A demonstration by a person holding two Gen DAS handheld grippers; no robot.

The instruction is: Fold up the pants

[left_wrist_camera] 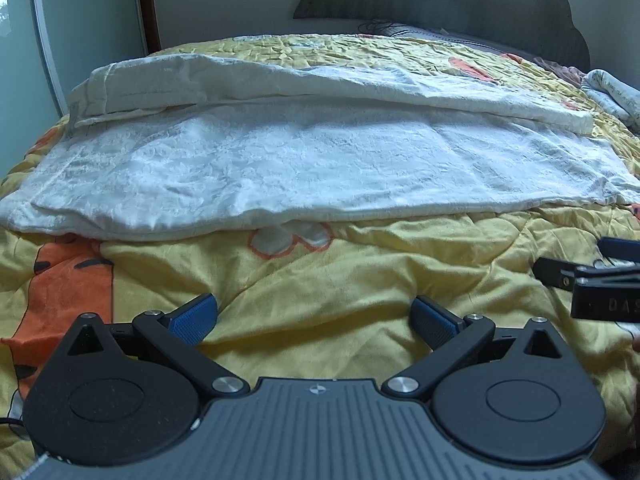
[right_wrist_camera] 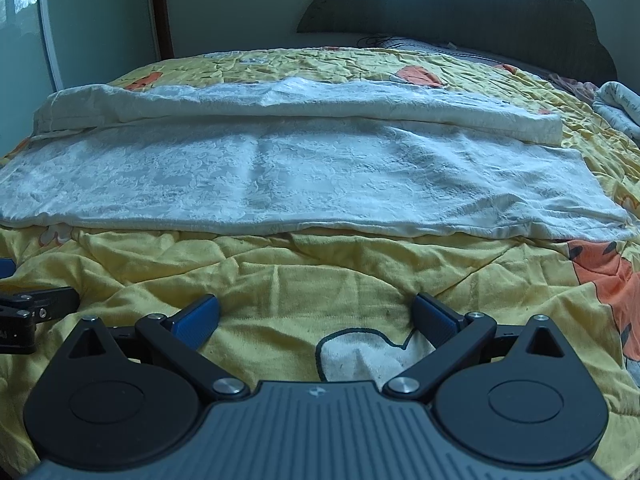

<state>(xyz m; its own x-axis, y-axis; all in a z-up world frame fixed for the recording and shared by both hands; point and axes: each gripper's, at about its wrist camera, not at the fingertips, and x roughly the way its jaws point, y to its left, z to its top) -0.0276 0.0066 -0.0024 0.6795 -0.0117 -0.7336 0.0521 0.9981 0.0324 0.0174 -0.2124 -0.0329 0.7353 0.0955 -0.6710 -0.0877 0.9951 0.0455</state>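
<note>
Pants (left_wrist_camera: 280, 168), white with a faint woven pattern, lie spread flat across the bed ahead of both tongs, their long axis running left to right. One layer is folded over along the far edge, forming a thicker cream-toned band; the nearer layer lies single and smooth, its near hem just beyond a strip of bare quilt. Quilt (left_wrist_camera: 320, 280), yellow with orange and white cartoon motifs, covers the bed beneath the pants and beneath both tongs; it is wrinkled throughout. Headboard (right_wrist_camera: 480, 12), dark and scalloped, stands at the far right behind the bed. A second, printed cloth (left_wrist_camera: 612, 92) lies crumpled at the far right edge, apart from the pants. Left tongs (left_wrist_camera: 314, 318): blue-padded fingers spread wide, nothing between them, held low over bare quilt short of the pants' near hem. Right tongs (right_wrist_camera: 316, 318): likewise spread wide and empty, over a white heart-shaped patch on the quilt, short of the hem. Each tool appears at the edge of the other's view, so the two are side by side and apart. Neither touches the pants.
</note>
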